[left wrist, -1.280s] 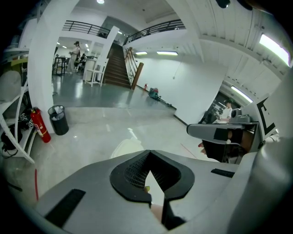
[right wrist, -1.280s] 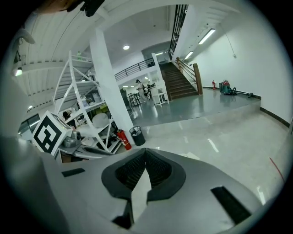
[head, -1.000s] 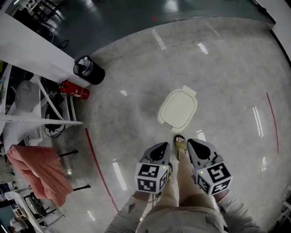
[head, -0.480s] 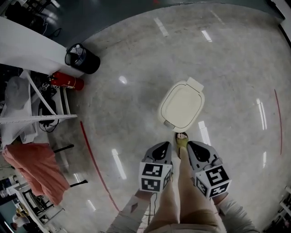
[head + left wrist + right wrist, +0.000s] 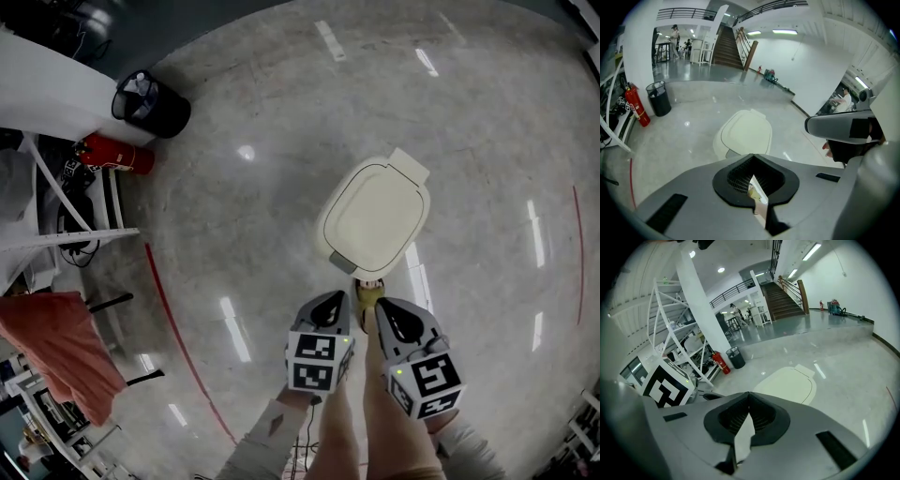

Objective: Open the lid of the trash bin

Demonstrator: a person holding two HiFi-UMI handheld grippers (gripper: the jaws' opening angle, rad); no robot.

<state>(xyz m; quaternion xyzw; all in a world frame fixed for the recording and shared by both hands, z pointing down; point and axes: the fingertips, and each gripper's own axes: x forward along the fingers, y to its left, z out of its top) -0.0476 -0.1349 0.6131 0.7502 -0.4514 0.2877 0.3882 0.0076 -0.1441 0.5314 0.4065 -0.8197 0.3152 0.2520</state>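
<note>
Closer now, trash bin [image 5: 330, 247] (lid [image 5: 374, 208] down) faces left claw [image 5: 332, 300] and right claw [image 5: 382, 307], both closed, empty.

Grey left gripper [image 5: 332, 300] and right gripper [image 5: 383, 306] bear black-and-white marker cubes [image 5: 317, 361].

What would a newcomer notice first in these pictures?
A closed cream trash bin stands mid-floor, just ahead of the person's foot. Below it, the left gripper and right gripper hang side by side, jaws together. A red fire extinguisher stands by a black bin at upper left.
</note>
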